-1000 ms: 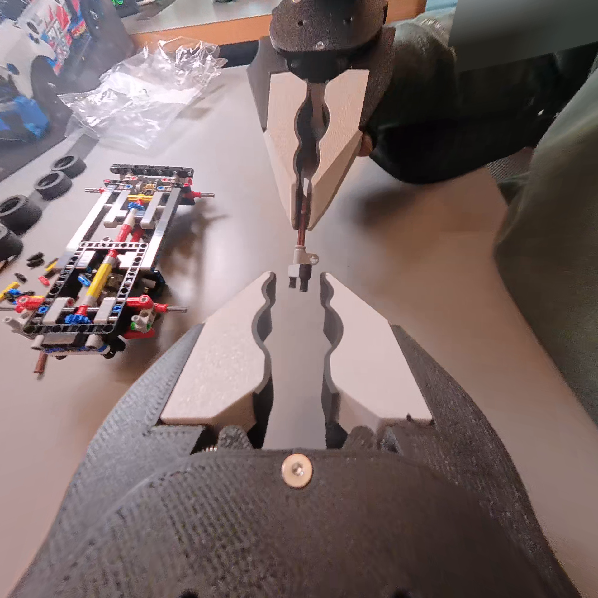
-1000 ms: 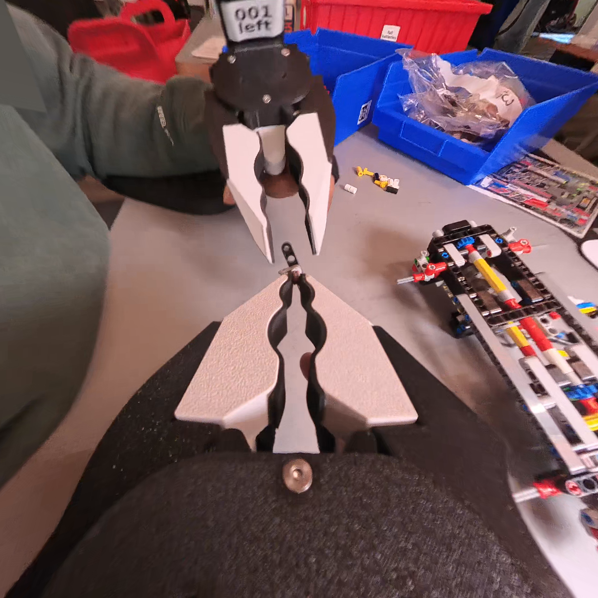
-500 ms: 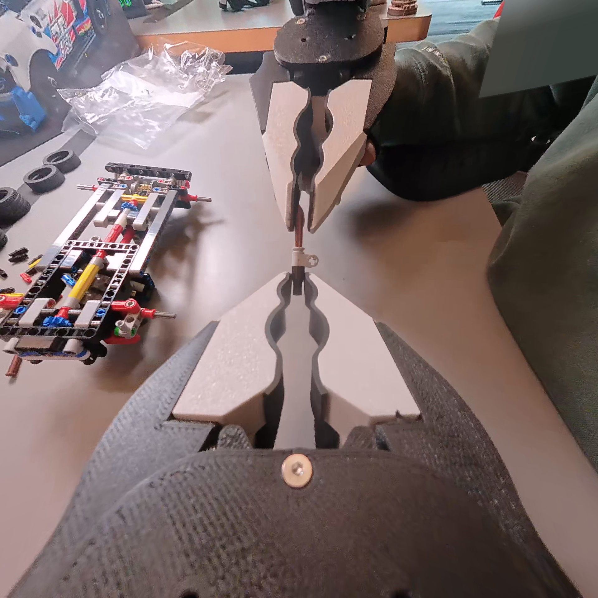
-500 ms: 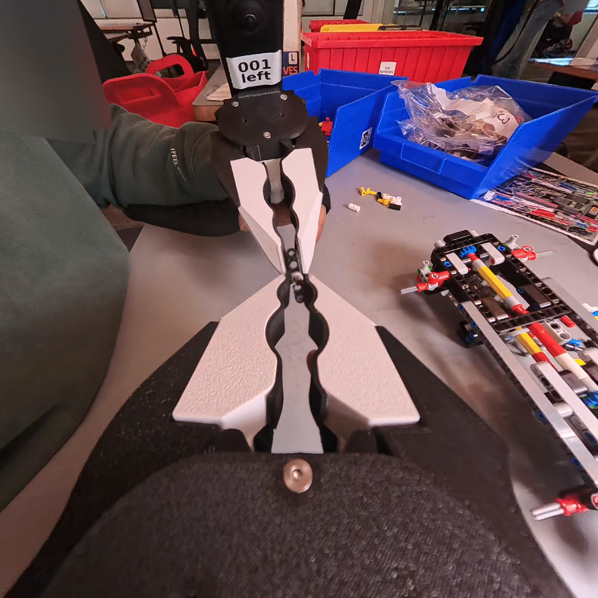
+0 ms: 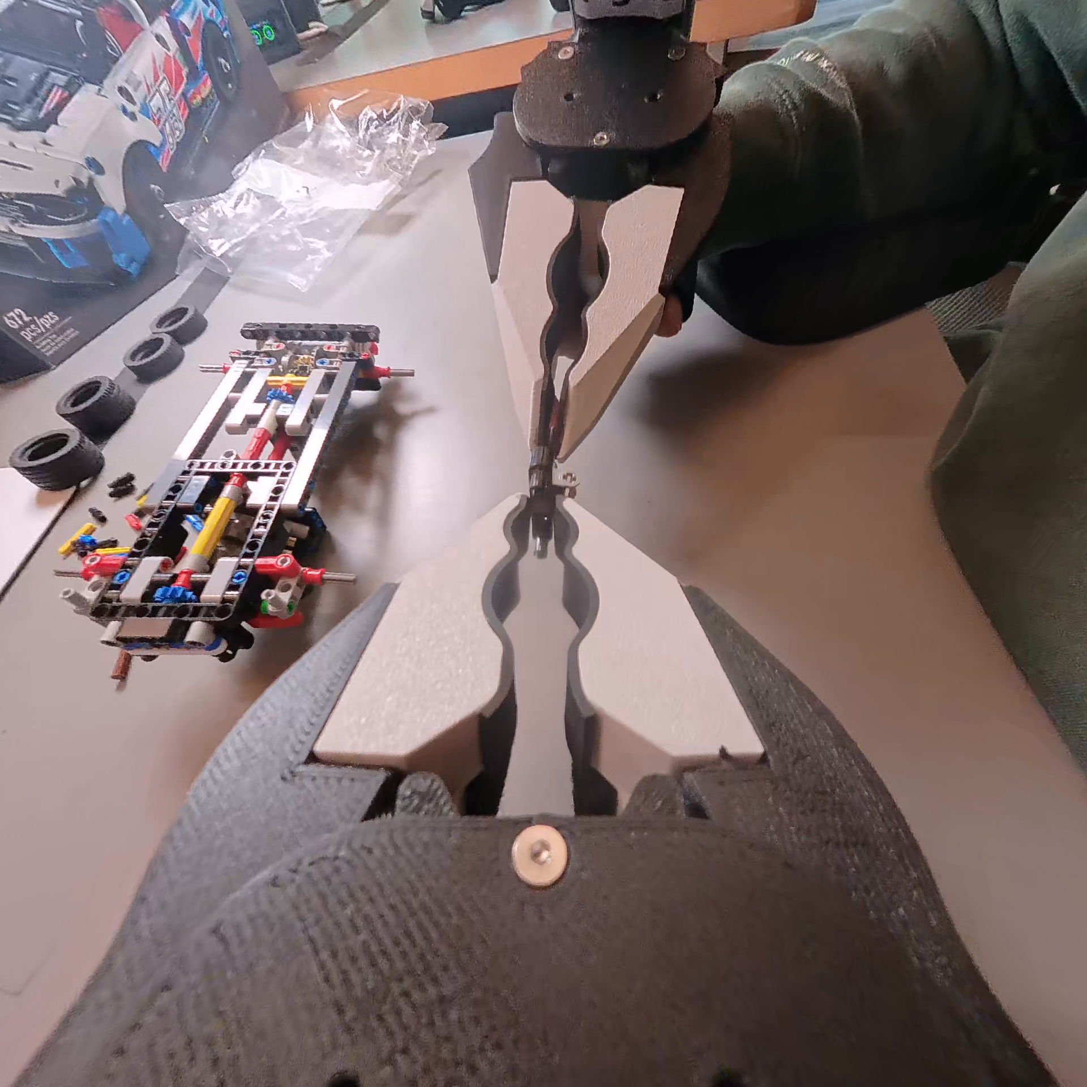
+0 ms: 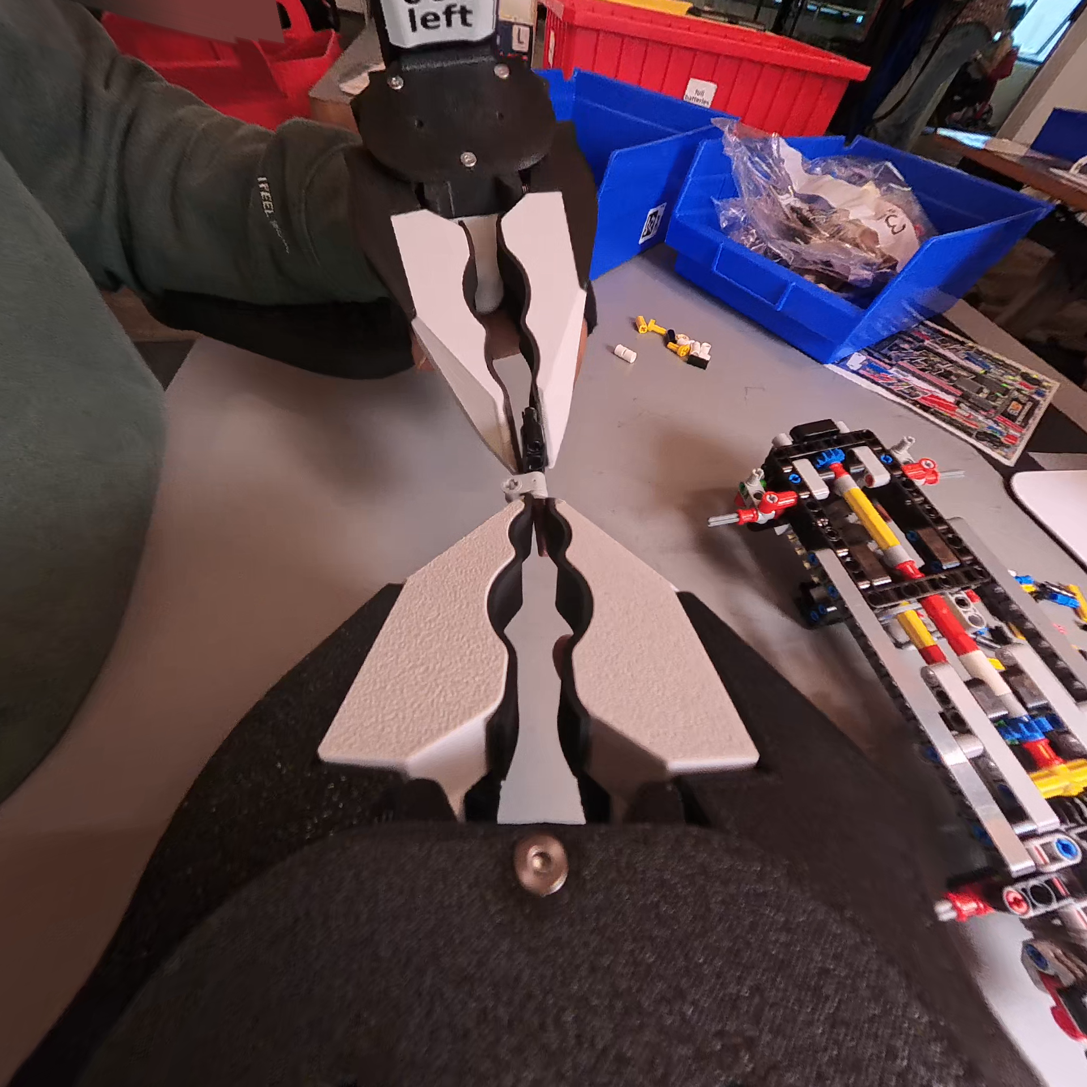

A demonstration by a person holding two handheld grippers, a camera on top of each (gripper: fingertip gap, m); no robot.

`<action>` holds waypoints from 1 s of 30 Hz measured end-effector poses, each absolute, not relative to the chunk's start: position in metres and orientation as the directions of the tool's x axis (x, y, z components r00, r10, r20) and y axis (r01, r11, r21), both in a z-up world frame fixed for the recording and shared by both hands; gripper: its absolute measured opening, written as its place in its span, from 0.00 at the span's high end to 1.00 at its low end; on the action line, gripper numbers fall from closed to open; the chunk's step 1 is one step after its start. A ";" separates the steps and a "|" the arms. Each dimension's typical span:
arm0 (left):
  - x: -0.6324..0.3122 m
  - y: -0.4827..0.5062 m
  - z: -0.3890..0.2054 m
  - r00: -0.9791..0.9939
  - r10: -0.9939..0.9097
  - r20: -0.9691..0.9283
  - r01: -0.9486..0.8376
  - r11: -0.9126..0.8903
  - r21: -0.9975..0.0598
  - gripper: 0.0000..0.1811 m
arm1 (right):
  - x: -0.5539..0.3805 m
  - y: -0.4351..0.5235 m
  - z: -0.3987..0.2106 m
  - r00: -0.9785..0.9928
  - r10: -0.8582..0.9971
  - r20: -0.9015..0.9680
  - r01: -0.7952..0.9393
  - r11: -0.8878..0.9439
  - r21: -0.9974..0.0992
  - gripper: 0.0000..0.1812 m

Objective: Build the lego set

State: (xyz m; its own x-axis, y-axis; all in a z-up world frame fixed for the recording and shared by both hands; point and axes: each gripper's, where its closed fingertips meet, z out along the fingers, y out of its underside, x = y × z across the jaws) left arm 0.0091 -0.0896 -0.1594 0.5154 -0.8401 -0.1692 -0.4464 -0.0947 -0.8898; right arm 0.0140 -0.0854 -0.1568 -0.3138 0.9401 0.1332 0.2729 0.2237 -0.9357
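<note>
The two grippers meet tip to tip above the table. My left gripper [image 5: 542,506] is shut on a small black pin piece [image 5: 540,523]. My right gripper [image 6: 534,506] is shut on a thin brown axle [image 6: 538,538]. A small grey connector [image 6: 523,483] sits on the axle between the two sets of tips, against the black piece [image 6: 532,435]. The right gripper [image 5: 547,453] shows at the top of the left wrist view, and the left gripper [image 6: 526,462] at the top of the right wrist view. The partly built car chassis [image 5: 235,500] lies on the table to the side [image 6: 882,559].
Black tyres [image 5: 59,459] and small loose pieces [image 5: 94,535] lie by the chassis. A clear plastic bag [image 5: 306,200] and the set's box [image 5: 88,147] are behind. Blue bins [image 6: 853,253], a red bin [image 6: 676,64], a printed sheet [image 6: 953,388] and loose pieces [image 6: 676,344] are at the far side. Both grippers' tips are close together, under 4 cm apart.
My left gripper was open a second ago and has shut on the black piece. The two grippers have come closer, tip to tip. The right gripper has kept hold of the axle.
</note>
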 end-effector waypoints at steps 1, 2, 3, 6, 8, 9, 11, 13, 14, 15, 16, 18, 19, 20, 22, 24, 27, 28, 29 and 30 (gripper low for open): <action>0.009 -0.089 -0.159 0.517 -0.836 -0.184 -0.454 -0.085 -0.887 0.97 | 0.014 -0.086 -0.156 -0.313 0.939 0.139 0.269 0.228 -0.936 0.99; 0.008 -0.089 -0.158 0.518 -0.834 -0.192 -0.455 -0.079 -0.887 0.97 | 0.013 -0.086 -0.156 -0.315 0.939 0.140 0.270 0.230 -0.935 0.98; 0.008 -0.090 -0.157 0.518 -0.833 -0.192 -0.454 -0.078 -0.888 0.97 | 0.013 -0.086 -0.157 -0.316 0.938 0.139 0.272 0.230 -0.934 0.97; 0.008 -0.090 -0.158 0.514 -0.834 -0.201 -0.462 -0.072 -0.884 0.97 | 0.012 -0.087 -0.157 -0.314 0.938 0.150 0.267 0.238 -0.934 0.98; 0.008 -0.090 -0.158 0.510 -0.834 -0.211 -0.467 -0.063 -0.882 0.97 | 0.012 -0.086 -0.157 -0.309 0.936 0.167 0.264 0.254 -0.931 1.00; 0.008 -0.090 -0.157 0.509 -0.832 -0.220 -0.468 -0.054 -0.882 0.97 | 0.012 -0.086 -0.157 -0.311 0.935 0.169 0.261 0.255 -0.931 1.00; 0.008 -0.091 -0.153 0.508 -0.828 -0.237 -0.465 -0.033 -0.885 0.97 | 0.013 -0.086 -0.152 -0.315 0.934 0.172 0.242 0.254 -0.937 1.00; 0.008 -0.091 -0.149 0.506 -0.826 -0.248 -0.464 -0.018 -0.886 0.97 | 0.014 -0.087 -0.148 -0.322 0.929 0.182 0.222 0.261 -0.940 1.00; 0.009 -0.092 -0.147 0.505 -0.823 -0.258 -0.466 -0.009 -0.885 0.97 | 0.014 -0.087 -0.146 -0.323 0.928 0.188 0.213 0.264 -0.941 1.00; 0.009 -0.092 -0.145 0.504 -0.821 -0.270 -0.470 0.002 -0.883 0.97 | 0.014 -0.088 -0.145 -0.327 0.925 0.192 0.207 0.268 -0.941 1.00; 0.009 -0.093 -0.143 0.503 -0.818 -0.278 -0.473 0.009 -0.881 0.97 | 0.015 -0.088 -0.145 -0.333 0.924 0.189 0.204 0.266 -0.942 1.00; 0.010 -0.094 -0.138 0.505 -0.814 -0.287 -0.469 0.021 -0.883 0.97 | 0.016 -0.089 -0.141 -0.342 0.923 0.176 0.186 0.250 -0.950 1.00; 0.011 -0.095 -0.136 0.504 -0.814 -0.288 -0.467 0.024 -0.884 0.97 | 0.017 -0.089 -0.140 -0.350 0.923 0.161 0.182 0.235 -0.955 1.00; 0.011 -0.095 -0.134 0.506 -0.812 -0.292 -0.466 0.027 -0.884 0.97 | 0.017 -0.089 -0.139 -0.351 0.925 0.146 0.177 0.219 -0.960 1.00; 0.012 -0.095 -0.132 0.511 -0.807 -0.296 -0.465 0.031 -0.885 0.97 | 0.018 -0.090 -0.139 -0.360 0.925 0.118 0.170 0.190 -0.967 1.00; 0.005 -0.093 -0.121 0.543 -0.778 -0.315 -0.440 0.055 -0.896 1.00 | 0.019 -0.080 -0.150 -0.337 0.934 0.124 0.221 0.206 -0.953 1.00; -0.005 -0.094 -0.102 0.570 -0.744 -0.348 -0.424 0.097 -0.900 1.00 | 0.023 -0.084 -0.126 -0.359 0.933 0.015 0.099 0.054 -0.994 1.00; -0.007 -0.093 -0.102 0.580 -0.718 -0.385 -0.446 0.116 -0.888 1.00 | 0.020 -0.085 -0.116 -0.348 0.937 0.029 0.076 0.059 -0.995 1.00; -0.007 -0.091 -0.101 0.595 -0.705 -0.386 -0.439 0.117 -0.891 1.00 | 0.016 -0.084 -0.112 -0.321 0.942 0.097 0.074 0.127 -0.989 1.00; -0.009 -0.089 -0.100 0.613 -0.708 -0.350 -0.405 0.099 -0.909 1.00 | 0.012 -0.083 -0.112 -0.300 0.940 0.161 0.079 0.193 -0.978 1.00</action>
State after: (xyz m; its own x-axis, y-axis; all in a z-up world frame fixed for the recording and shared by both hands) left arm -0.0091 -0.0887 -0.1002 0.6134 -0.7078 -0.3504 -0.4048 0.0992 -0.9090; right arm 0.0124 -0.0833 -0.1121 -0.3000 0.9402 0.1611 0.0794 0.1929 -0.9780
